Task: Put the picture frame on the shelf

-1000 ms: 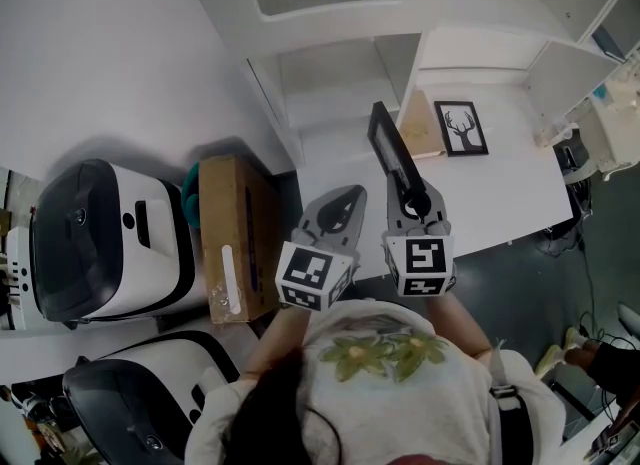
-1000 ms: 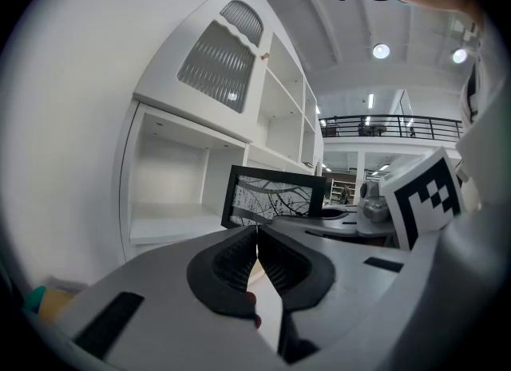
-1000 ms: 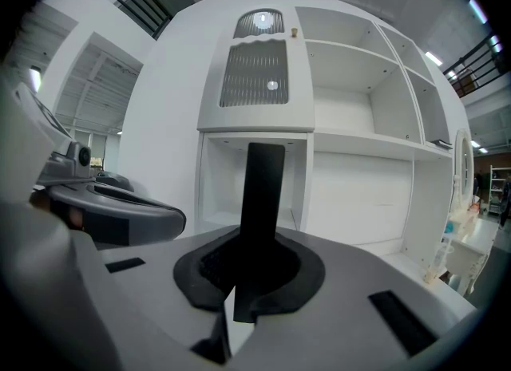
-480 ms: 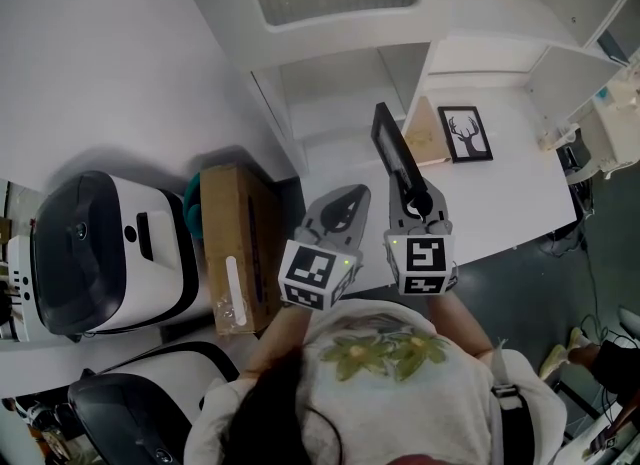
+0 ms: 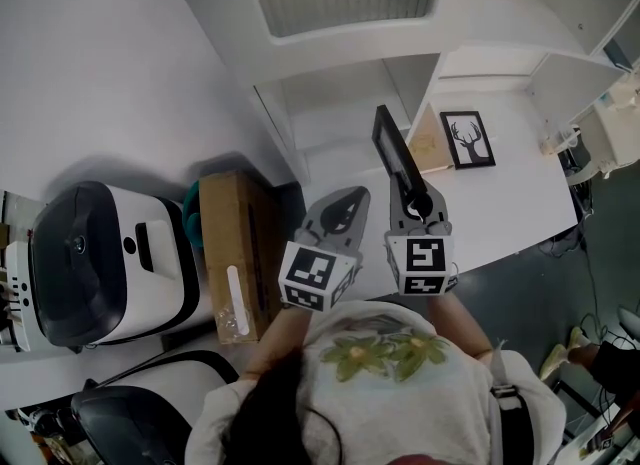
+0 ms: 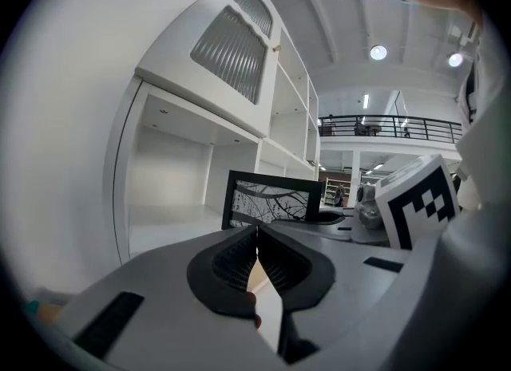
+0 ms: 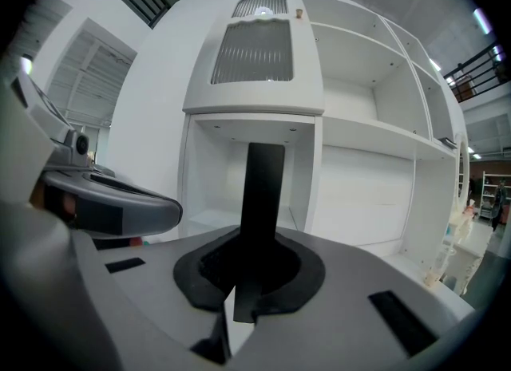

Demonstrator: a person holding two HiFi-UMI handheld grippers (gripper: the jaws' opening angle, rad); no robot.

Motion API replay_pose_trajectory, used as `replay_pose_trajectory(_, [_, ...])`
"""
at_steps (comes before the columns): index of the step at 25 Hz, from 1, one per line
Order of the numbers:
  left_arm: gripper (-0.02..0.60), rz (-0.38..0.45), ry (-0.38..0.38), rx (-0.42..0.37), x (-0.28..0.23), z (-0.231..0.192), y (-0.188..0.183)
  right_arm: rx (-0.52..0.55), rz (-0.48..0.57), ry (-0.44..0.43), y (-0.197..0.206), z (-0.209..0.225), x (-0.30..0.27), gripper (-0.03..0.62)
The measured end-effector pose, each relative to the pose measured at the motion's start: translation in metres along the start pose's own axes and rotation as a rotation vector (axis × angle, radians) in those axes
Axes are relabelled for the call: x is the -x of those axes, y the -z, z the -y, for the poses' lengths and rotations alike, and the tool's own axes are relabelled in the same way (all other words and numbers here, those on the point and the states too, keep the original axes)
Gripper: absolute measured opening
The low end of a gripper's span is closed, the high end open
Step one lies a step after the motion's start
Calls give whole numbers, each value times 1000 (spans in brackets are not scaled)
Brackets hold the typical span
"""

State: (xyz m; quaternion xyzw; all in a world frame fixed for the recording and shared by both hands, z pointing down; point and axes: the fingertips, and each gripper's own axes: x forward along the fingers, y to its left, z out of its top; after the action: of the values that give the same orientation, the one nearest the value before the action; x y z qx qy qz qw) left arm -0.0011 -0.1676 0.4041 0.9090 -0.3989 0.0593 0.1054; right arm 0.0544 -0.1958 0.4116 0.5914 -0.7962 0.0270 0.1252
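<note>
My right gripper [image 5: 411, 191] is shut on the lower edge of a black picture frame [image 5: 389, 147], held upright above the white desk in front of the shelf unit [image 5: 340, 93]. In the right gripper view the frame [image 7: 264, 192] stands edge-on between the jaws of the right gripper [image 7: 255, 264], facing an open lower compartment [image 7: 214, 176]. My left gripper [image 5: 353, 194] hovers just left of it, shut with nothing in it. From the left gripper [image 6: 257, 230] view the frame's branch-pattern face [image 6: 271, 201] shows beside the same compartment [image 6: 168, 178].
A second black frame with a deer print [image 5: 468, 139] lies on the white desk [image 5: 510, 193], next to a tan board [image 5: 428, 141]. A cardboard box [image 5: 232, 253] and white machines [image 5: 110, 263] stand at the left. Higher shelf compartments [image 7: 375, 82] rise on the right.
Both grippers keep the same pose with the frame. The desk and shelf have slid slightly in the head view.
</note>
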Motion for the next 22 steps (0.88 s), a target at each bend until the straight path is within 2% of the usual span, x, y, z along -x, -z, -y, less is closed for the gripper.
replay_pose_trajectory(22, [31, -21, -19, 33, -9, -27, 8, 6, -51, 11, 14, 5, -35, 41])
